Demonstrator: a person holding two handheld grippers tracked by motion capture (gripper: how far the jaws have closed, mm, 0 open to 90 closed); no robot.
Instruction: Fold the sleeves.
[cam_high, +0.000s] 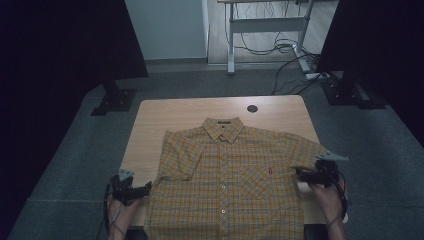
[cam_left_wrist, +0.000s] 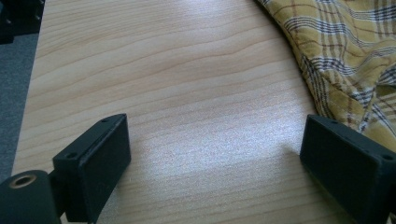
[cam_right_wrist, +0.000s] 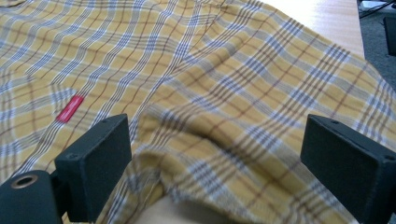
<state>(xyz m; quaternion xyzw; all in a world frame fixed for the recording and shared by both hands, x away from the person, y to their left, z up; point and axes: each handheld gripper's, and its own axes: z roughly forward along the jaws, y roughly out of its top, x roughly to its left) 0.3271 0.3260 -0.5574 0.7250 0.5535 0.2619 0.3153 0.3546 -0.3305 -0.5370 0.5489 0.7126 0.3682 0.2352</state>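
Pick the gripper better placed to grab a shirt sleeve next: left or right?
Right, probably. The right gripper has open jaws straddling a raised fold of the shirt sleeve. The left gripper is open over bare table, cloth just beside one jaw.

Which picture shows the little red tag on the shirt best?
The right gripper view: the red tag is big and sharp on the plaid shirt, just beyond the open right tool. The high view shows it as a tiny red speck on the chest pocket. The left gripper view catches a shirt edge, without the tag.
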